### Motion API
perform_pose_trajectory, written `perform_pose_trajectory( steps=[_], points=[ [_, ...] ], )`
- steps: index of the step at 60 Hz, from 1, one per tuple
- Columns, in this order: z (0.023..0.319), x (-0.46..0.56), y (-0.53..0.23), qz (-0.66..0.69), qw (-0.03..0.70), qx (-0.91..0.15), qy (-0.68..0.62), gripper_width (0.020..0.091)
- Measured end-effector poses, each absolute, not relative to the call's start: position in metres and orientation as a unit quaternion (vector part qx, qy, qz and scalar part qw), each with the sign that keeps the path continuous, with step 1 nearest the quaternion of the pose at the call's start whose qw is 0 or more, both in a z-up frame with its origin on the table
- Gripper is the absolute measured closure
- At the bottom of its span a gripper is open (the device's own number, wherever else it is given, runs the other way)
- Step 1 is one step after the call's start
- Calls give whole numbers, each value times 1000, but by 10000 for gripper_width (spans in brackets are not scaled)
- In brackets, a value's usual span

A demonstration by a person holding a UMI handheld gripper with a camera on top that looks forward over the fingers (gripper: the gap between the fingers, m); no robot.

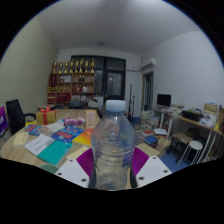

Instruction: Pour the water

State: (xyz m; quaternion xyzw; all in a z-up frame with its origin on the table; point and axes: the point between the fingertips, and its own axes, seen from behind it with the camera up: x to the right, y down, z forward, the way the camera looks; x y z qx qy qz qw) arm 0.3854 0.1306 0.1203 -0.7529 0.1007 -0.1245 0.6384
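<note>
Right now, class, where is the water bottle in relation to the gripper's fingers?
In the gripper view, the water bottle stands upright between the two fingers, its white cap on, in front of the cluttered table. Whether both fingers press on it is unclear.

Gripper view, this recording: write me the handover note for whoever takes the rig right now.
Gripper: its fingers are closed on the clear plastic water bottle, pink pads pressing both sides.
Bottle: upright, white cap apparently on, held above the cluttered wooden table.
Done: bottle grasped and apparently lifted.
Left: no cup or other receiving vessel is identifiable in this view; find one, check the cap, then tilt and pour.
</note>
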Motion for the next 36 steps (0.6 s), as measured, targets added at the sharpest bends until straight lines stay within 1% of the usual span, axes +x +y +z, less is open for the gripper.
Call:
perform_pose_trajectory(
  steps=[2,3,4,6,7,8,10,11,14,15,20,21,26,27,29,32,33,34,35,36],
  points=[
    [107,388,136,-118,634,-757,101,636],
    [95,391,131,-116,632,-760,98,635],
    [96,363,130,-117,627,-764,96,630],
    [80,365,131,-116,618,-773,89,621],
    [73,365,131,-115,614,-776,87,603],
    [71,346,128,-115,609,-780,88,599],
    [85,351,133,-120,639,-755,87,582],
    [79,353,132,-121,635,-758,88,570],
    [71,376,134,-114,638,-756,95,594],
    [80,353,132,-113,639,-754,101,594],
    [78,343,127,-109,644,-750,104,590],
    [78,353,137,-109,643,-751,102,574],
    [79,346,129,-110,630,-763,91,474],
    [70,366,131,-107,625,-768,86,449],
    [62,363,127,-96,603,-788,84,371],
    [47,357,117,-77,564,-817,86,308],
    [41,357,115,-70,557,-823,86,259],
    [42,355,112,-64,554,-825,86,246],
    [50,336,112,-61,553,-826,90,247],
    [52,336,108,-61,552,-826,92,249]
  ],
)
